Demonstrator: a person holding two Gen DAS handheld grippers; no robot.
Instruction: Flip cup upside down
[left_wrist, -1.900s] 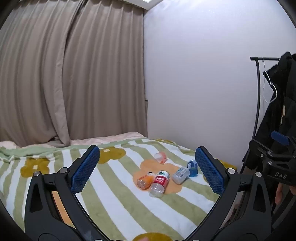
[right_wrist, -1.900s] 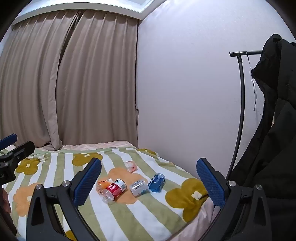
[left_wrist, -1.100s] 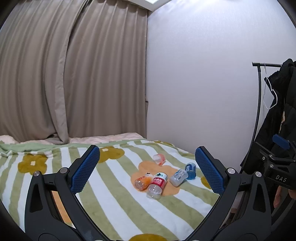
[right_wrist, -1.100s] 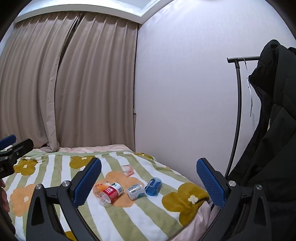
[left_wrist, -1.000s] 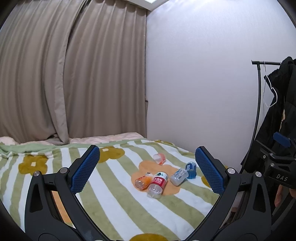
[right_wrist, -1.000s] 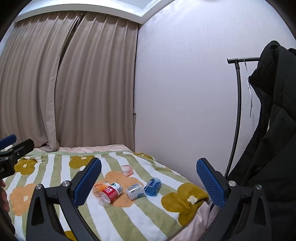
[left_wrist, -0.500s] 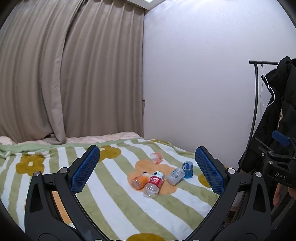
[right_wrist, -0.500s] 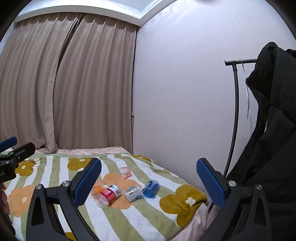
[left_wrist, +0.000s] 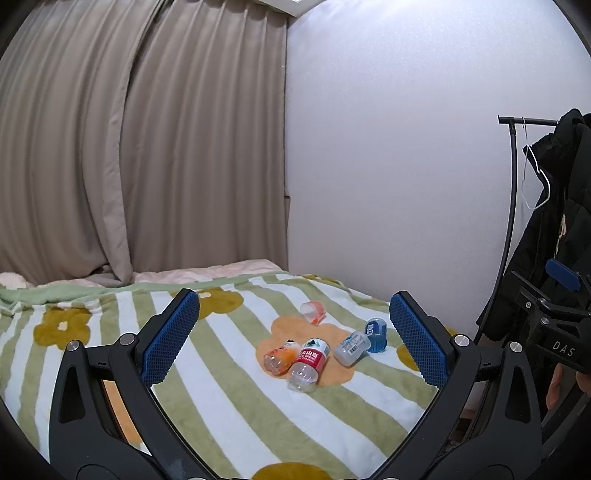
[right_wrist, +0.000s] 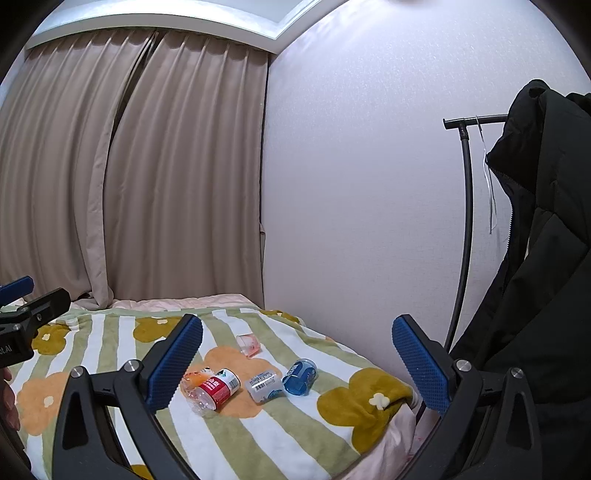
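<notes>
A small clear cup with a pinkish-red tint (left_wrist: 313, 312) (right_wrist: 248, 345) lies tipped on its side on the striped blanket, beyond a row of bottles. My left gripper (left_wrist: 295, 341) is open and held well back from the bed, with nothing between its blue pads. My right gripper (right_wrist: 297, 363) is likewise open and empty, farther right near the bed's corner. Each gripper shows at the edge of the other's view: the right gripper's body (left_wrist: 554, 325) and the left gripper's body (right_wrist: 26, 317).
Four bottles lie on an orange flower patch: an orange one (left_wrist: 279, 356), a red-labelled one (left_wrist: 308, 363), a grey one (left_wrist: 351, 347) and a blue one (left_wrist: 376, 330). A clothes rack (right_wrist: 465, 229) with a black coat (right_wrist: 546, 258) stands right of the bed. Curtains and a wall lie behind.
Both grippers have drifted slightly, so the cup and bottles sit a little lower and farther left in the views. Nothing on the bed has moved.
</notes>
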